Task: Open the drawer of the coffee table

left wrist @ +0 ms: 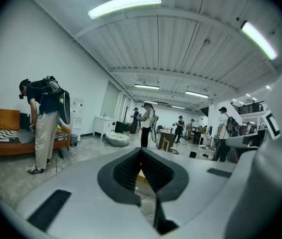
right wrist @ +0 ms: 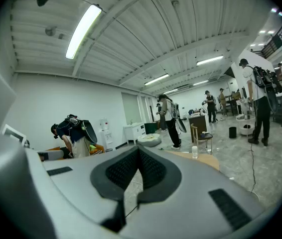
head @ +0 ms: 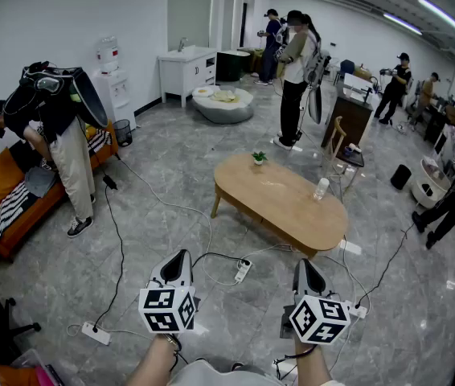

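Nearest of all were the two handheld tools, the left gripper [head: 180, 257] and the right gripper [head: 303, 265]. They were held side by side, each with its marker cube [head: 167, 310] toward the wearer and its nose aimed almost level across the floor [head: 171, 175]. In each gripper view the jaws were pressed together with nothing between them, which suited an approach rather than a grasp. Judged from that, the opening itself had not yet begun. Ahead of both sets of jaws, and well apart from them, stood the coffee table [head: 284, 203], somewhat closer to the right gripper's line than to the left's. It was a low piece with a long, rounded top of light wood on wooden legs. A small potted plant [head: 259, 158] sat at its far end and a clear bottle [head: 321, 188] toward its right edge. No drawer front or pull could be made out from this side, so where the drawer sat could not be told. Between the jaws and the table a white power strip [head: 242, 270] lay on the floor, probably something to step around.
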Motion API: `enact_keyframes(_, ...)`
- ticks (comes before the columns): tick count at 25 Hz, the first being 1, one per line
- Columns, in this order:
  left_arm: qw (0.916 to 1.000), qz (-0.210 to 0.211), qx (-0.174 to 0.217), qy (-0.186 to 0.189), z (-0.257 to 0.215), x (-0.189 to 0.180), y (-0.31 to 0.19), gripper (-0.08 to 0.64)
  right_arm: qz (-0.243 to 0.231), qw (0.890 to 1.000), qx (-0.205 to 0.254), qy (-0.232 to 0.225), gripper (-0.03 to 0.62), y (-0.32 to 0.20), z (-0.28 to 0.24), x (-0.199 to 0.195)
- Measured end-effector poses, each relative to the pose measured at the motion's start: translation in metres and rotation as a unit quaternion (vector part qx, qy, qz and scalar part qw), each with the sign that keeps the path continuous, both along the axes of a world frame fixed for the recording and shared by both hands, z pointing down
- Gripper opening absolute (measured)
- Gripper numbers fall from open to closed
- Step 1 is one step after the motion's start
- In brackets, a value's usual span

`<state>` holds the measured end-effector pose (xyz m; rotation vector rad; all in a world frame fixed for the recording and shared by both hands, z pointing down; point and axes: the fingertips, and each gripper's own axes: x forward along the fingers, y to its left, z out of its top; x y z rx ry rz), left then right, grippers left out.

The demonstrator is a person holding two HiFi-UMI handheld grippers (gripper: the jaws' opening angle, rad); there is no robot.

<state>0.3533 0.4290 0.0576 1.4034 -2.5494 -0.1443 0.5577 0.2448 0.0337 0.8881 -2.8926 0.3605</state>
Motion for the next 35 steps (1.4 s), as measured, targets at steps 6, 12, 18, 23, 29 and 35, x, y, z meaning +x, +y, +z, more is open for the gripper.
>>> enact_keyframes(6, 0.9999, -0.008, -0.006, -0.003, -0.005, 0.007, 0.004, -0.006, -0.006, 1.000, -0.004, -0.003, 0.000, 0.001, -0.001, 0.008)
enact_keyframes(12, 0.9998, -0.008, -0.013, -0.009, -0.007, 0.011, 0.004, -0.006, -0.010, 1.000, -0.017, -0.006, 0.000, -0.001, 0.003, 0.010)
enact_keyframes(18, 0.9998, -0.005, -0.013, -0.012, -0.007, 0.016, 0.003, -0.006, 0.006, 0.999, -0.038, -0.013, 0.000, -0.009, 0.009, 0.021)
enact_keyframes(23, 0.9999, -0.011, -0.012, -0.004, -0.004, 0.015, 0.007, -0.005, 0.011, 0.999, -0.049, -0.011, 0.000, -0.009, 0.014, 0.025)
enact_keyframes(29, 0.9997, -0.018, -0.013, -0.001, -0.001, 0.015, 0.011, 0.032, 0.009, 0.999, -0.052, -0.010, 0.000, -0.010, 0.016, 0.027)
enact_keyframes(35, 0.9998, -0.020, -0.007, 0.005, 0.001, 0.013, 0.017, 0.067, 0.005, 0.998, -0.055, -0.006, 0.000, -0.007, 0.020, 0.025)
